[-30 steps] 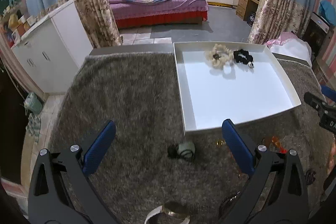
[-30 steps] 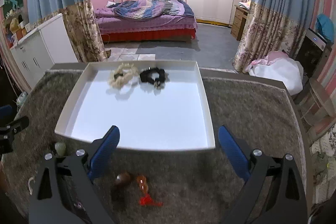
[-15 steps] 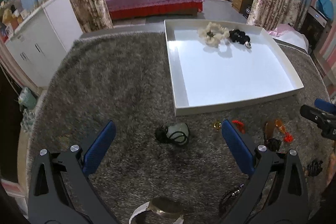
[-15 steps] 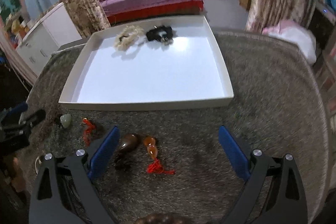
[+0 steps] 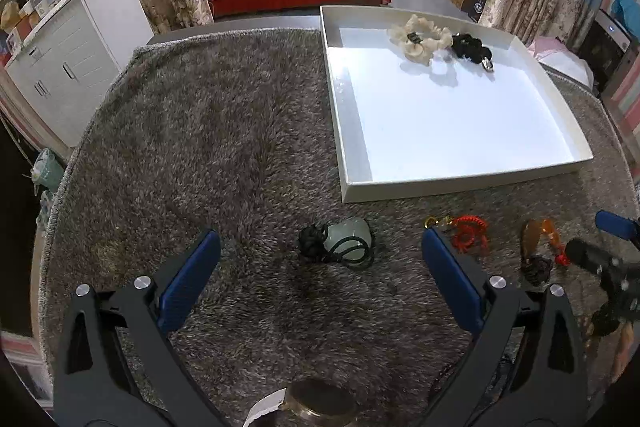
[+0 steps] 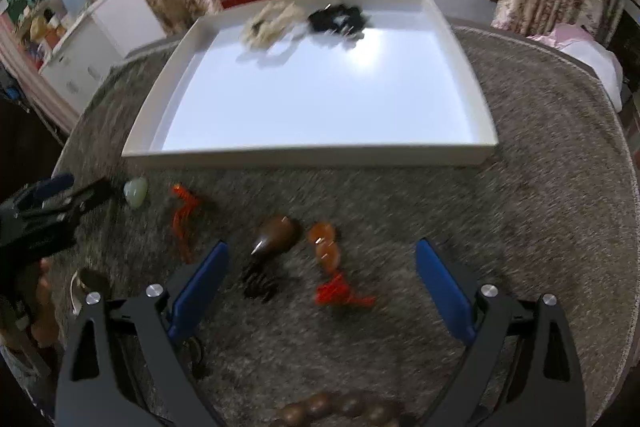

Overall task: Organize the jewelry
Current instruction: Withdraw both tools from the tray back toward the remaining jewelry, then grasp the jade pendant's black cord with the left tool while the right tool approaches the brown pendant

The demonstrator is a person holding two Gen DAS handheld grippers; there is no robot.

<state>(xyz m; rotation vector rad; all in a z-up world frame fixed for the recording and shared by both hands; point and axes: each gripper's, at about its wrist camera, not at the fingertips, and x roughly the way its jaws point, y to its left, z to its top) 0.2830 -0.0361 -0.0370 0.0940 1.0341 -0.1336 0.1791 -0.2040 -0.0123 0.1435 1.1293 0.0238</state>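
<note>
I am holding my left gripper (image 5: 320,267) and right gripper (image 6: 322,275) spread wide and empty over shaggy grey carpet (image 5: 208,131); the pale jade pendant (image 5: 347,237), glossy amber beads (image 6: 325,247) and brown wooden pendant (image 6: 278,235) are lying just before the white tray (image 6: 312,151).

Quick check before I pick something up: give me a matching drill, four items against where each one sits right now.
Items:
1. cream scrunchie
2. pale green stone pendant
3. brown wooden pendant
4. wooden bead string

Places:
A. on the carpet, between the open left gripper's fingers
B. at the bottom edge of the right wrist view, nearest the camera
C. in the white tray, near its far wall, beside the black scrunchie
D. on the carpet ahead of the open right gripper, left of the orange pendant

Pairs: 1-C, 2-A, 3-D, 4-B
</note>
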